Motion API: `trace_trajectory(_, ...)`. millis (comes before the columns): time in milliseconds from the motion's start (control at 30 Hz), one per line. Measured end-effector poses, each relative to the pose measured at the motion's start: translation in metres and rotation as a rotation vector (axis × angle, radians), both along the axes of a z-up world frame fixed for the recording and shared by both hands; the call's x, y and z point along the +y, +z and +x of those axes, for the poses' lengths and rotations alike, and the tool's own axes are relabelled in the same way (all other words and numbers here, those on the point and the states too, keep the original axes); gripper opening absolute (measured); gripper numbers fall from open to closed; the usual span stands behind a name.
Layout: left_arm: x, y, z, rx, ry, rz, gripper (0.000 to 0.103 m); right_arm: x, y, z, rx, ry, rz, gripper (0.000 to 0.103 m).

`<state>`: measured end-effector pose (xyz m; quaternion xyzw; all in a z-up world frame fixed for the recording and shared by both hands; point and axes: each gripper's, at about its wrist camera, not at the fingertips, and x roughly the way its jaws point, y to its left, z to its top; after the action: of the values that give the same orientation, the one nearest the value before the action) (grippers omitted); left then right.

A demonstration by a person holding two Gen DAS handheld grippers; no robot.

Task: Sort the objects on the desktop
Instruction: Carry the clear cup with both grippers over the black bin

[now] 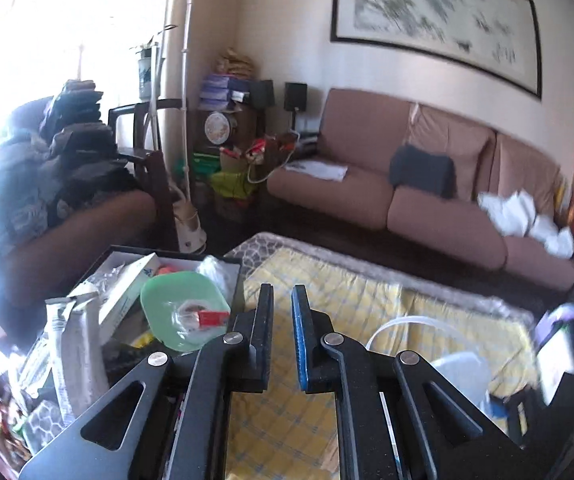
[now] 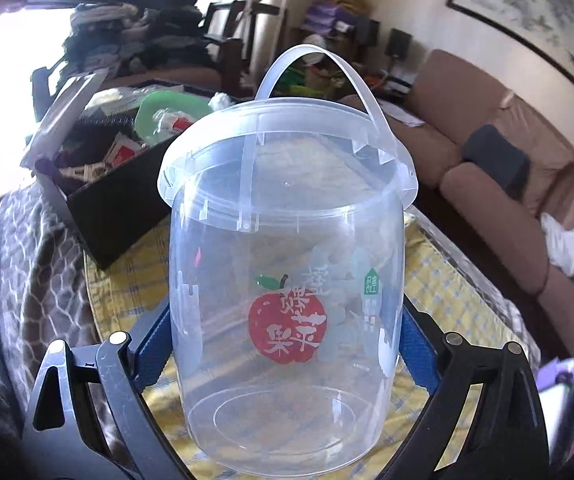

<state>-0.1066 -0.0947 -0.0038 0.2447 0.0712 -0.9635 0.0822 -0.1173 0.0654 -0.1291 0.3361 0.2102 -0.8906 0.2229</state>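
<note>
Two grippers in play, and one clear plastic bucket [image 2: 285,280] right up close: the right gripper [image 2: 287,340] has its blue pads [image 2: 417,354] clamped on either side of the bucket's lower wall, holding it upright above the yellow checked cloth [image 2: 447,280]. That bucket is empty, one red apple print on its front, one handle [image 2: 319,68] arched up over the rim at twelve o'clock. The left gripper [image 1: 283,320] has its jaws drawn nearly together with only a narrow slit between them and nothing in it; it hangs over the same yellow cloth, and the bucket's rim and handle show at about four o'clock from its fingertips. Out at ten o'clock from both grippers sits one black box [image 2: 115,208], lid off, crammed full: one green dish [image 1: 183,308] on top with a small red-and-clear item lying in it, a white carton [image 1: 127,292], plastic wrappers, a red packet, some pale wooden pegs whose number I cannot make out. Farther back, one brown sofa [image 1: 427,184] at one o'clock, one dark cushion on it, a heap of white cloth at its right end.
</note>
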Motion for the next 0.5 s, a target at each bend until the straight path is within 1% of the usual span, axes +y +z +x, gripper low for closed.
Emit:
trace_trajectory(33,-0.003,0.001,0.0,-0.002,-0.016,0.009,0.008,-0.007,0.005,0.003,0.019,-0.009,0.002,0.095)
trace_trajectory(167,-0.017,0.002,0.004,0.017,-0.169,0.146,0.008,-0.035,0.028,0.013,0.112,0.003,0.071,0.095)
trace_trajectory(200,-0.019,0.0,0.005,0.023,-0.198,0.162,0.008,-0.041,0.034,0.016,0.126,0.014,0.089,0.095)
trace_trajectory(233,-0.019,0.0,0.005,0.03,-0.25,0.183,0.009,-0.046,0.037,0.019,0.14,0.019,0.106,0.095)
trace_trajectory(267,-0.017,-0.001,0.007,0.036,-0.283,0.197,0.018,-0.051,0.042,0.022,0.169,0.019,0.136,0.095)
trace_trajectory(300,-0.016,-0.002,0.01,0.044,-0.333,0.222,0.029,-0.053,0.046,0.025,0.195,0.014,0.162,0.095)
trace_trajectory(333,-0.015,-0.003,0.011,0.046,-0.363,0.24,0.065,-0.055,0.049,0.029,0.217,0.008,0.188,0.095)
trace_trajectory(367,-0.013,-0.003,0.014,0.06,-0.365,0.242,0.086,-0.056,0.053,0.033,0.229,0.009,0.211,0.095)
trace_trajectory(433,-0.008,0.0,0.023,0.112,-0.372,0.229,0.086,-0.055,0.058,0.042,0.249,0.016,0.236,0.095)
trace_trajectory(500,-0.004,0.002,0.025,0.13,-0.403,0.237,0.086,-0.057,0.065,0.057,0.267,0.029,0.257,0.095)
